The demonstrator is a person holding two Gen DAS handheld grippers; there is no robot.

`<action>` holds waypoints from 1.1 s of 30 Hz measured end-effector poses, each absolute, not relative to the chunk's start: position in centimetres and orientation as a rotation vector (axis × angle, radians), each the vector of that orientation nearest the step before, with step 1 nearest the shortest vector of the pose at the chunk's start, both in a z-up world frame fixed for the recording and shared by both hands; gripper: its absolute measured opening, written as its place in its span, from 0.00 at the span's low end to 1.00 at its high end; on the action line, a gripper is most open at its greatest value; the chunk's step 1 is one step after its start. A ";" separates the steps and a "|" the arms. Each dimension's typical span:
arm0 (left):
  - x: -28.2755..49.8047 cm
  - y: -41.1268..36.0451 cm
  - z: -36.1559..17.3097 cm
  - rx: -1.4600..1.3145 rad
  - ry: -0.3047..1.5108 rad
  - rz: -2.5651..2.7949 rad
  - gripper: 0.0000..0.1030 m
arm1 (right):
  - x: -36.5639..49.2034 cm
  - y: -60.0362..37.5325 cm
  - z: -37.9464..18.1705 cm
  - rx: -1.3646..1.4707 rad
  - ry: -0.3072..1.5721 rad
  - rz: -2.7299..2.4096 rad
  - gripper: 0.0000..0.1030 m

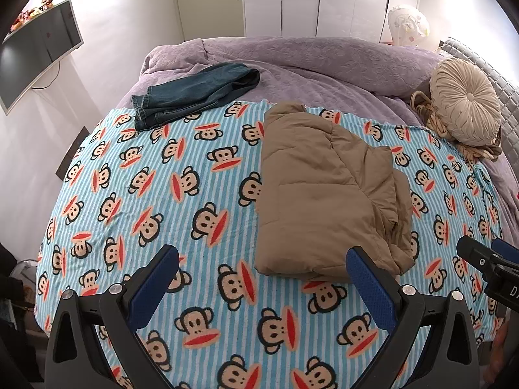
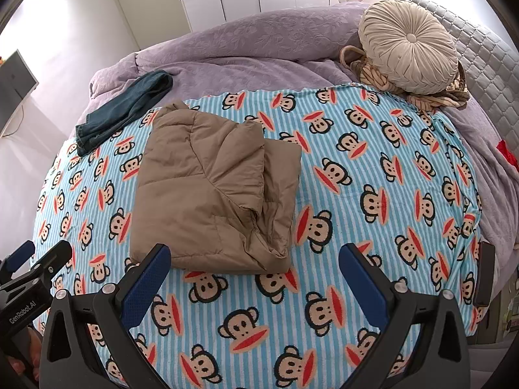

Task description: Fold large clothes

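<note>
A tan padded jacket point(image 1: 324, 194) lies folded into a compact bundle on the blue striped monkey-print blanket point(image 1: 162, 194); it also shows in the right wrist view point(image 2: 214, 191). My left gripper point(image 1: 262, 262) is open and empty, held above the blanket just in front of the jacket's near edge. My right gripper point(image 2: 254, 259) is open and empty, hovering at the jacket's near right corner. The right gripper shows at the right edge of the left wrist view point(image 1: 486, 265), and the left gripper at the left edge of the right wrist view point(image 2: 29, 265).
Folded blue jeans point(image 1: 194, 94) lie at the far left of the blanket. A purple duvet point(image 1: 324, 58) covers the far bed. A round beige cushion point(image 2: 408, 48) rests on a woven item at the far right. A phone point(image 2: 485, 272) lies at the bed's right edge.
</note>
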State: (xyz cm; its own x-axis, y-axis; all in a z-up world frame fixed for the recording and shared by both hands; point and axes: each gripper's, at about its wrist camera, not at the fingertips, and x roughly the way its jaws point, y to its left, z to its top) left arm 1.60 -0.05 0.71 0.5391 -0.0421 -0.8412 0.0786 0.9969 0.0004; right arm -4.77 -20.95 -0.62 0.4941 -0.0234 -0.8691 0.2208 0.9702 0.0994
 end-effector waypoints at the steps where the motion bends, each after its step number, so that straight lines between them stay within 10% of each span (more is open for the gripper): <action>1: 1.6 -0.1 0.7 0.041 0.998 -0.072 1.00 | -4.9 -20.9 -0.7 0.207 1.046 -0.148 1.00; 33: 1.8 -0.2 0.6 0.043 1.002 -0.072 1.00 | -4.9 -20.8 -0.8 0.208 1.050 -0.149 1.00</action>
State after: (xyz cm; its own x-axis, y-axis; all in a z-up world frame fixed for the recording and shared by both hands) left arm 1.75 -0.20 0.59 0.5369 -0.0407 -0.8427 0.0802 0.9968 0.0029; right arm -4.88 -20.81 -0.80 0.4905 -0.0233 -0.8712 0.2208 0.9703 0.0984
